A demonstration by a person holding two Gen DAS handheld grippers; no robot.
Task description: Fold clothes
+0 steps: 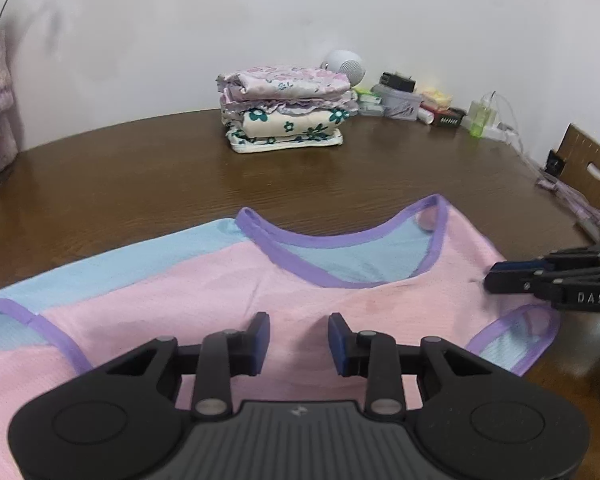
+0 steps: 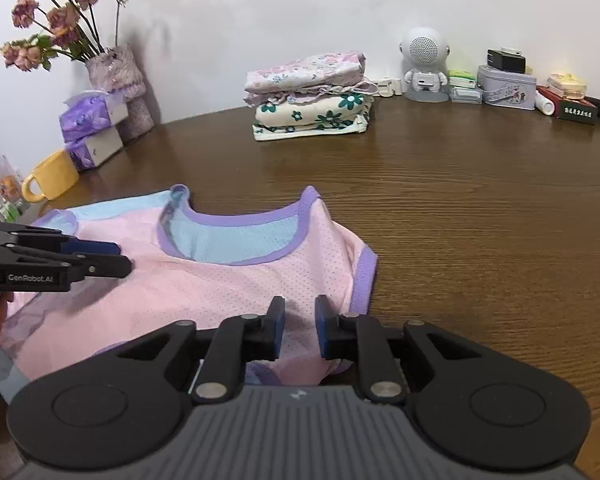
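Left claw [image 1: 299,342]: my fingers stand spread with nothing between them, poised over the pink chest panel.
Right claw [image 2: 299,330]: likewise parted and empty, near the purple-bound armhole at the garment's right edge.
Vest [image 1: 228,292]: a pink and blue sleeveless mesh top lying spread on the desk [image 1: 140,168], directly under both my claws.
Handling: I judge it light, limp and thin; it should drape and slide when lifted. The purple binding at shoulders and armholes offers the firmest pinch.
Orientation: neckline points away from me toward the wall; long axis runs from me outward.
Folded stack [image 1: 286,108]: floral clothes piled well beyond the vest.
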